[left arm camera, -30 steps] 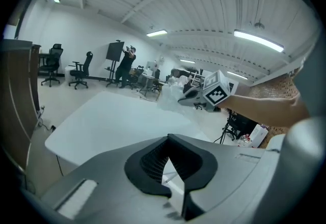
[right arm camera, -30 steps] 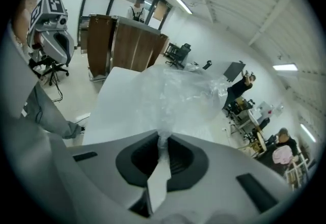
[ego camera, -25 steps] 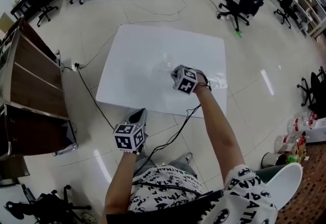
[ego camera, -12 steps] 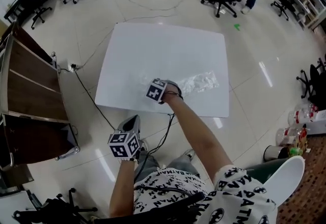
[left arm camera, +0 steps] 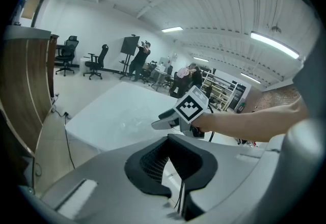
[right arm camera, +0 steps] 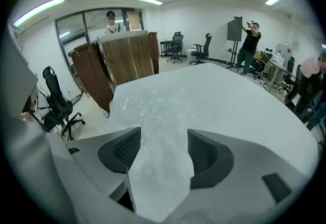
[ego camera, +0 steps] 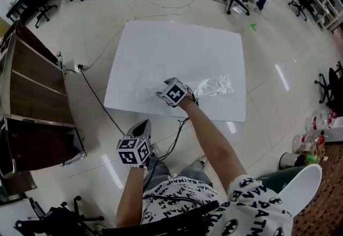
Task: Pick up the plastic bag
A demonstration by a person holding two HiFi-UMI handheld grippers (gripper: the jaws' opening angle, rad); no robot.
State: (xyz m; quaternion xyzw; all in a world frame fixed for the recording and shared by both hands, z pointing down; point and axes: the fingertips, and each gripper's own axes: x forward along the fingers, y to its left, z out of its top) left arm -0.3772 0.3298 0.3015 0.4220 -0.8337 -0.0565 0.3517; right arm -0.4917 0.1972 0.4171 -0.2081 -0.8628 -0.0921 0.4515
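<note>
Right claw [ego camera: 162,94] is low over the near side of the white counter [ego camera: 177,42], and its jaws have just been opening. They stand wide apart now, with no grip on anything. The clear plastic bag [ego camera: 214,86] lies flat along the counter's near part, its film running beneath and between those spread jaws, pads off it. Left claw [ego camera: 144,124] hangs off the counter's edge above the floor [ego camera: 96,149], jaws drawn in to a slit, empty.

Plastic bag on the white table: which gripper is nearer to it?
Right. The right gripper, jaws just opened, hangs right over the plastic bag, which shows between them; the left gripper is short of the table, over the floor.
</note>
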